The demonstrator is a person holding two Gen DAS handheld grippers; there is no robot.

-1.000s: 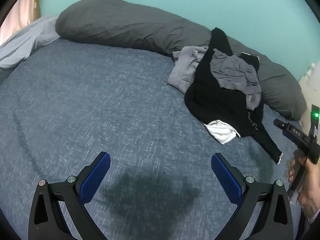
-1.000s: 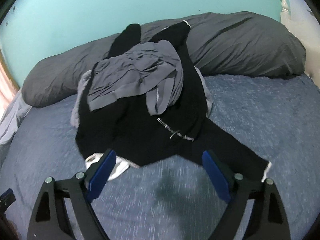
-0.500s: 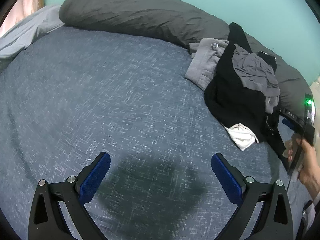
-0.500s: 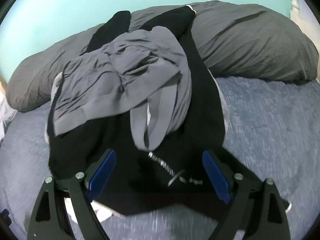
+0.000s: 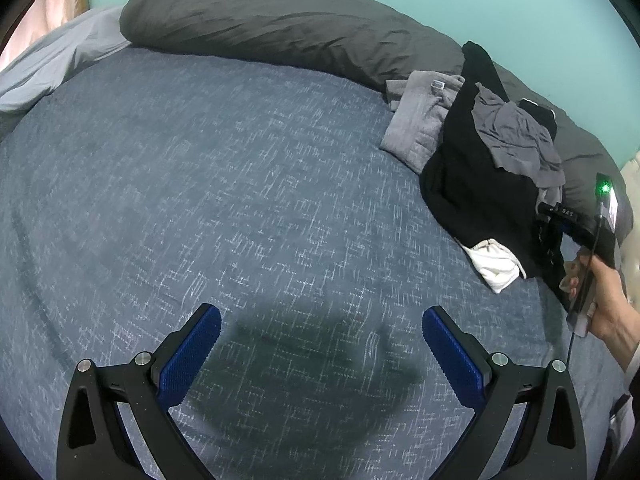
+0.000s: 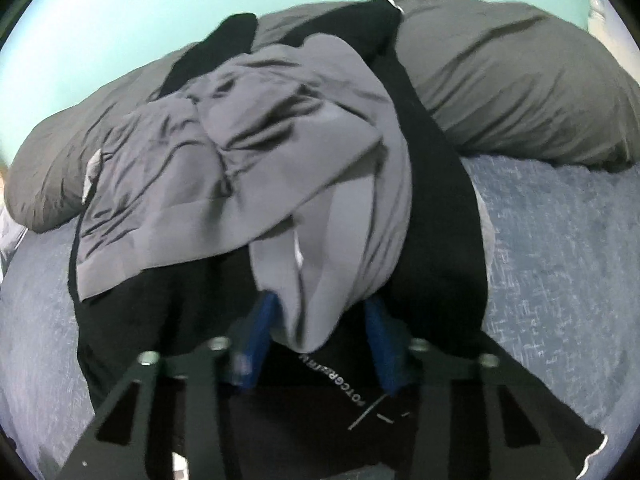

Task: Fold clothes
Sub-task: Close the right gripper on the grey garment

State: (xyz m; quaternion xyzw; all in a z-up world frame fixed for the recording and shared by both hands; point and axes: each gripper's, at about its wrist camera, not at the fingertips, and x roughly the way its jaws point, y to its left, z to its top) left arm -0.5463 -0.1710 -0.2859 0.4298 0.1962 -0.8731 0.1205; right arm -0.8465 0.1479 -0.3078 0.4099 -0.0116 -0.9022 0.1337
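A heap of clothes lies at the head of the bed against the long pillow. On top is a thin grey garment (image 6: 280,140) (image 5: 516,136), draped over a black garment (image 6: 436,240) (image 5: 472,192) with white print. A paler grey piece (image 5: 420,120) and a white piece (image 5: 496,264) stick out from under the heap. My right gripper (image 6: 318,320) is shut on the hanging lower fold of the grey garment, with a blue pad on each side of it. My left gripper (image 5: 320,344) stands open and holds nothing, low over the bare blue bedspread (image 5: 200,200), well left of the heap.
A long dark grey pillow (image 5: 280,28) (image 6: 520,92) runs along the teal wall. Light blue bedding (image 5: 52,64) is bunched at the far left. A person's hand (image 5: 608,308) holds the right gripper's handle at the right edge of the left wrist view.
My right gripper has moved forward into the heap and its fingers have come together around the grey garment's fold. The left gripper has drifted left, staying open.
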